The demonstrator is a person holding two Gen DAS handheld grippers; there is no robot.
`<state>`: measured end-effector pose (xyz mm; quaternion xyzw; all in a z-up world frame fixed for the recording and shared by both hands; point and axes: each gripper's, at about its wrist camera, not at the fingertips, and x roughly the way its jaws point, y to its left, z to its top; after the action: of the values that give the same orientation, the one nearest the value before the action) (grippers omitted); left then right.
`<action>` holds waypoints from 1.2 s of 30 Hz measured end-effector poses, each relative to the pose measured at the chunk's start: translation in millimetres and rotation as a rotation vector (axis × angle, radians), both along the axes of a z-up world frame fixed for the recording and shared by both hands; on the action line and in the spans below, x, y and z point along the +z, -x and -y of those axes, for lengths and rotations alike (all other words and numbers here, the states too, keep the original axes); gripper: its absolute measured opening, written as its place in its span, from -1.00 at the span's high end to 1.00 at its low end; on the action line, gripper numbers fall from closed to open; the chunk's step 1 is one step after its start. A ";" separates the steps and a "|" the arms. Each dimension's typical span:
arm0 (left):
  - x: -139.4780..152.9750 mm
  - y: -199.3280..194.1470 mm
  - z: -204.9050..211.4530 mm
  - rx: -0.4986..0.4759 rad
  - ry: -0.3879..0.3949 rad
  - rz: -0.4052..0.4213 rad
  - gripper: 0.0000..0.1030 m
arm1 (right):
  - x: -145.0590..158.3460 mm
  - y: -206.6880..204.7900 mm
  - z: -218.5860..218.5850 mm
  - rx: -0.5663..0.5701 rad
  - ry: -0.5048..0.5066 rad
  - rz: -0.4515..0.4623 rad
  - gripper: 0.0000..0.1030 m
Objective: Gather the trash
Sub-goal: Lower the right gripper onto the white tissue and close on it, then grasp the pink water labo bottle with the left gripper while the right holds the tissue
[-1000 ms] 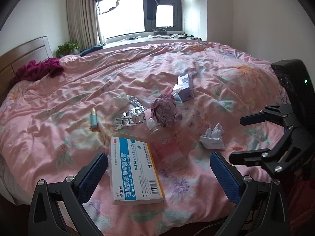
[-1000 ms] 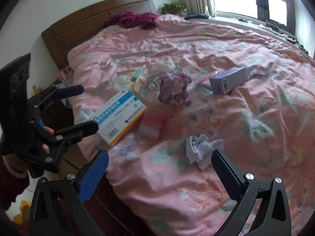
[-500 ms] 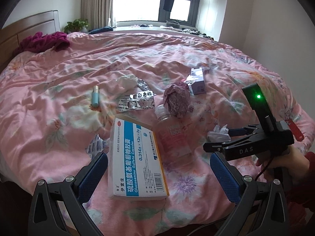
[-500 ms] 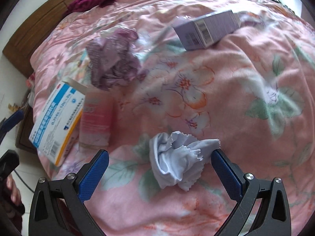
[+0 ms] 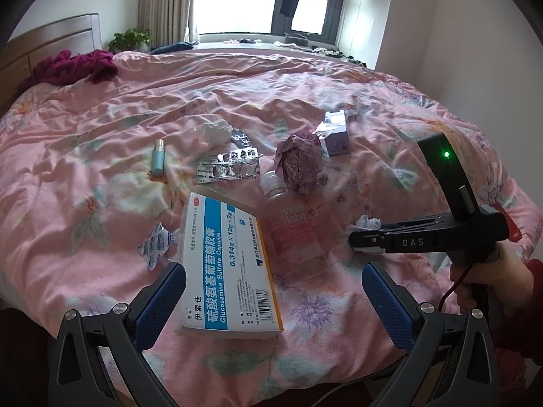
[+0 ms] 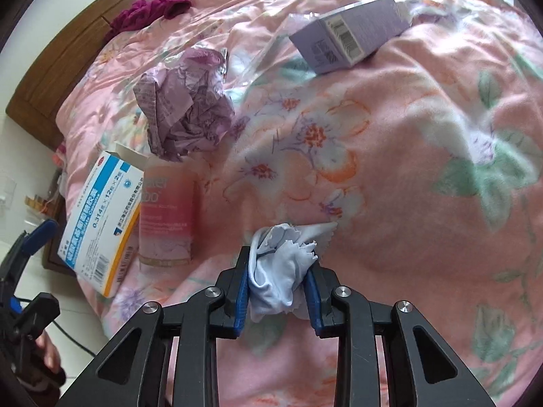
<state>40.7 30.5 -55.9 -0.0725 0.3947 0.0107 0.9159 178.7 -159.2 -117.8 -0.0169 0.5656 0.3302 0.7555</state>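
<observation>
- Two blue pads of my right gripper have just closed on the crumpled white tissue, pinched on the pink floral quilt.
- My left gripper gapes wide over the long flat medicine box.
- Beyond the tissue lies purple crumpled paper, then a lavender carton.

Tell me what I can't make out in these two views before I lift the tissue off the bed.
- Underside of the white tissue: right wrist view, hidden by the right gripper pads and its own folds.
- Same tissue in the left wrist view: mostly behind the right gripper's fingers.
- A trash bin: in neither view.
- Contents of the glucosamine box: flap open, inside not visible.
- Small print on the pink bottle: blurred.
</observation>
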 end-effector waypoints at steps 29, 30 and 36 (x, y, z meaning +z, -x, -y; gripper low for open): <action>-39.6 -92.6 20.6 0.044 0.032 -0.287 -0.99 | 46.0 9.1 35.8 -0.057 -0.168 0.029 0.51; -42.2 -96.0 21.3 0.044 0.029 -0.306 -0.99 | 45.1 8.9 37.4 -0.060 -0.170 0.026 0.51; -57.3 -109.4 19.2 0.085 0.074 -0.381 -0.96 | 41.6 8.1 39.8 -0.071 -0.183 0.019 0.51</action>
<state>150.1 11.3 -113.2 -0.1193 0.5577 0.0482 0.8200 170.6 -199.0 -76.1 0.0692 0.5261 0.3534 0.7704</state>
